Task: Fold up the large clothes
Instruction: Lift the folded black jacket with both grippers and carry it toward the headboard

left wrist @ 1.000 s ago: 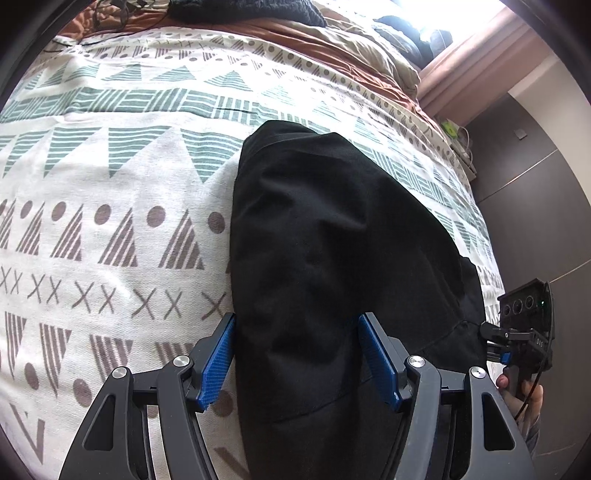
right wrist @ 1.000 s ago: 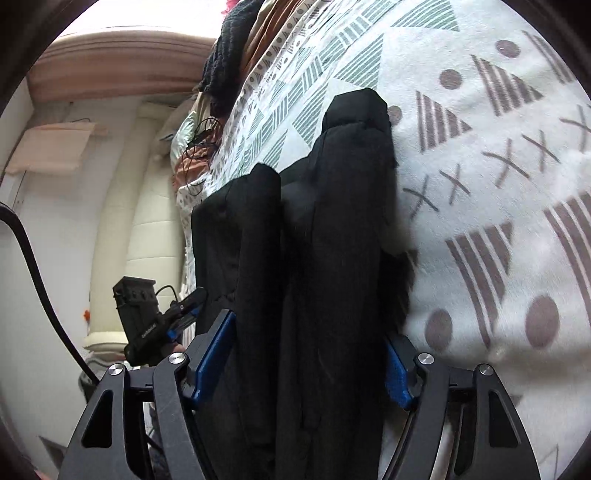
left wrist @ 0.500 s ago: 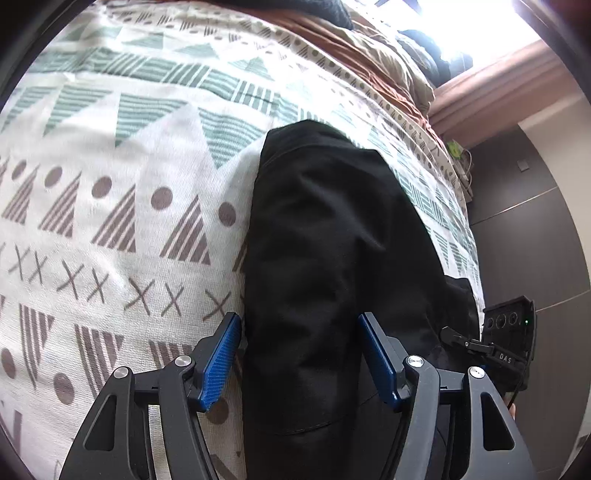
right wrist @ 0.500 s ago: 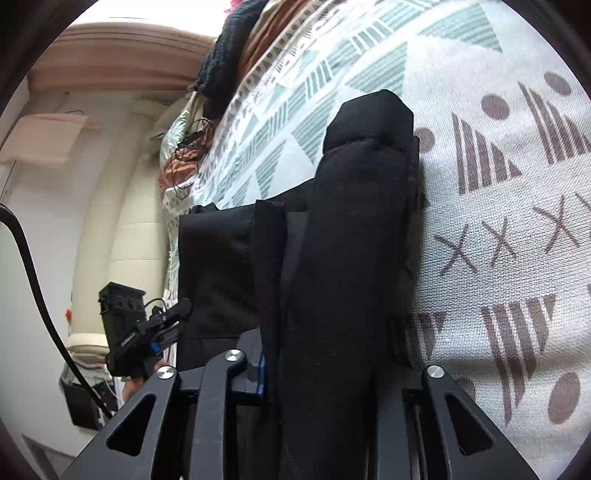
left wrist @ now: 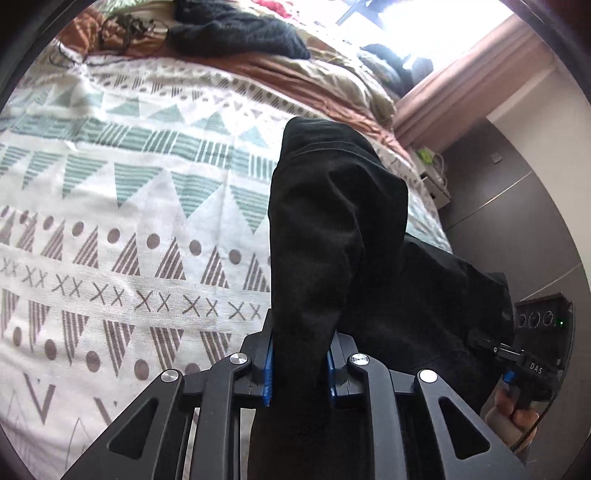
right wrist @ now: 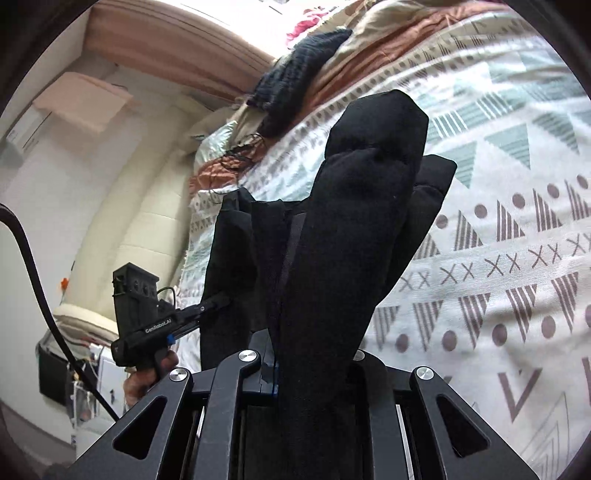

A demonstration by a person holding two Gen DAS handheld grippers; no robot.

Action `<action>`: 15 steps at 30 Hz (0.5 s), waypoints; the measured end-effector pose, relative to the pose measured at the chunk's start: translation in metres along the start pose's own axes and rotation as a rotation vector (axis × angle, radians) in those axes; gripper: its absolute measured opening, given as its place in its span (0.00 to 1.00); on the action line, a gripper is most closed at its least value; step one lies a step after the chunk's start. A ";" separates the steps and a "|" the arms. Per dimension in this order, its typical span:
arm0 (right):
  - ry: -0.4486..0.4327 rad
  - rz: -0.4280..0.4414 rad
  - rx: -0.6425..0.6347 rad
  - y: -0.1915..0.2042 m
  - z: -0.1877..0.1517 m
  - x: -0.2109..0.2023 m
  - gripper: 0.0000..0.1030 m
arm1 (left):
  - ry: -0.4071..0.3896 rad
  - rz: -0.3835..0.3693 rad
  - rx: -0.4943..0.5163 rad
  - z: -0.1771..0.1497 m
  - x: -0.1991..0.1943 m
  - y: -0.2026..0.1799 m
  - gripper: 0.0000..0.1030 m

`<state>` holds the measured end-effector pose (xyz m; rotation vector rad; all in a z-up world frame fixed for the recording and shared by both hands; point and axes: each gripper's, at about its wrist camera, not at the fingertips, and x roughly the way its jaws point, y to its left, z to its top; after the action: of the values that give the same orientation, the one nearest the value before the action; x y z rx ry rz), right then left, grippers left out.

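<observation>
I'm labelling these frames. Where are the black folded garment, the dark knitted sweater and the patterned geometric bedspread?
black folded garment [left wrist: 332, 229]: left wrist view, its raised middle.
dark knitted sweater [left wrist: 240, 31]: left wrist view, its centre.
patterned geometric bedspread [right wrist: 517, 240]: right wrist view, bare printed area.

A folded garment [left wrist: 332, 229] is held up above the bedspread [left wrist: 129, 229], bunched at its near end between the pads of the left gripper [left wrist: 300, 363] and, in the right wrist view, of the right gripper [right wrist: 312, 363]. Its far end is reached toward the middle of the bed. Near the far edge of the bed a knitted item [left wrist: 236, 31] is laid on a rumpled blanket [left wrist: 295, 77], with a tangle of cable [left wrist: 125, 27] to its left. Beyond the far right corner a curtain [left wrist: 469, 77] is hung.
</observation>
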<state>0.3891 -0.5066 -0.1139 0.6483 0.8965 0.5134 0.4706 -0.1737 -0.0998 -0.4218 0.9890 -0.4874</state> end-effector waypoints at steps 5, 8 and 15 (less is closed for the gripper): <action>-0.065 0.012 -0.084 0.061 -0.013 -0.039 0.16 | -0.093 -0.046 0.024 -0.009 -0.058 -0.017 0.20; -0.098 0.019 -0.149 0.104 -0.021 -0.060 0.16 | -0.154 -0.082 0.031 -0.014 -0.098 -0.024 0.19; -0.168 0.030 -0.300 0.210 -0.037 -0.092 0.16 | -0.289 -0.141 0.056 -0.014 -0.190 -0.034 0.19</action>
<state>0.2799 -0.4089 0.0667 0.4242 0.6359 0.5974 0.3644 -0.0954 0.0425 -0.4983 0.6687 -0.5622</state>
